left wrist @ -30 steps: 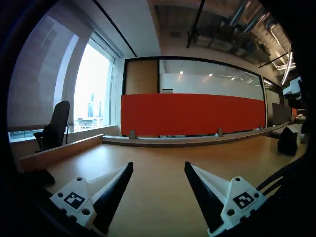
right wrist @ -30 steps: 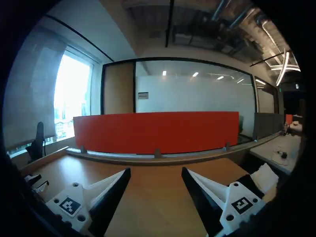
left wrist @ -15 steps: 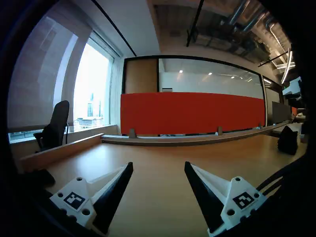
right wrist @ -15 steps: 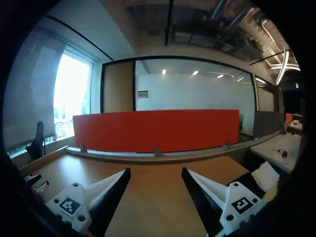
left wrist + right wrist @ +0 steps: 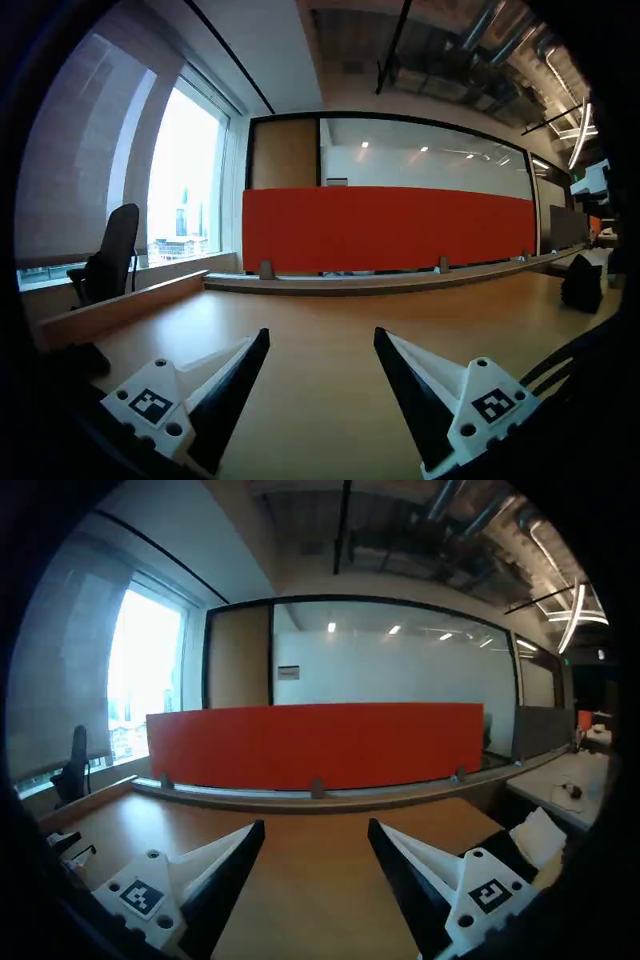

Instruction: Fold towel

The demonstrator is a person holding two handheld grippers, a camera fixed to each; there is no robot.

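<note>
My left gripper [image 5: 322, 352] hovers low over the wooden desk [image 5: 320, 336], fingers spread apart with nothing between them. At the far right of the left gripper view, the other gripper's black finger [image 5: 582, 286] sits above the desk. My right gripper [image 5: 316, 840] is likewise open and empty over the same wooden desk [image 5: 312, 844]. A white folded cloth or paper piece [image 5: 540, 838] lies at the desk's right edge, behind my right finger; I cannot tell if it is the towel.
An orange divider panel [image 5: 388, 228] stands along the desk's far edge, with a glass wall behind it. A black office chair [image 5: 108, 256] stands by the window on the left. A second desk [image 5: 572, 780] with small items lies to the right.
Both views shift only slightly; the grippers stay open and nearly still over the desk.
</note>
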